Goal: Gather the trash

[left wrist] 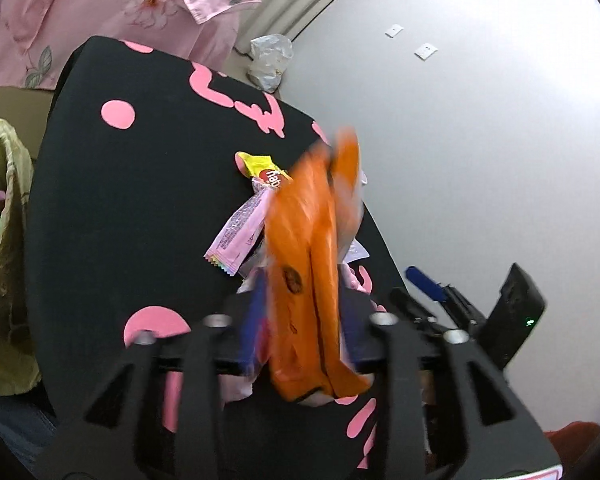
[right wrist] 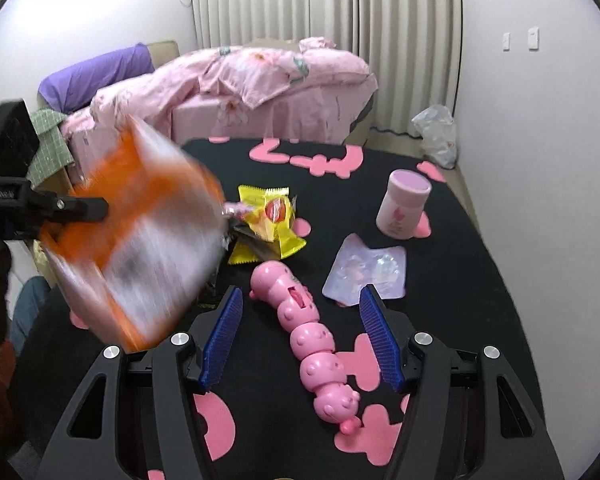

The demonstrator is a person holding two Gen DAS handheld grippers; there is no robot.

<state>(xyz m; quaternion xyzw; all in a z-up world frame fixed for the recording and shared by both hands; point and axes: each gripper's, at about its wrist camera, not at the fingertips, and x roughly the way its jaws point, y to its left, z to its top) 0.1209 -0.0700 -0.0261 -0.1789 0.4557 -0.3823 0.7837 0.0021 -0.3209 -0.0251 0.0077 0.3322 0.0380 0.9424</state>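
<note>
Left gripper (left wrist: 304, 320) pinching blurred orange crinkled snack bag (left wrist: 312, 264), right gripper (right wrist: 300, 340) spread wide above pink segmented plastic caterpillar toy (right wrist: 312, 340), yellow candy wrapper (right wrist: 272, 220) farther on black pink-patterned tabletop (right wrist: 460, 280).

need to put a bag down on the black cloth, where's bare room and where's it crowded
Bare patches: the far strip of black cloth between the bed and the pink jar, and the near-left area beside the pink toy. Crowded: the middle, around the yellow wrappers and the lilac packet.
</note>
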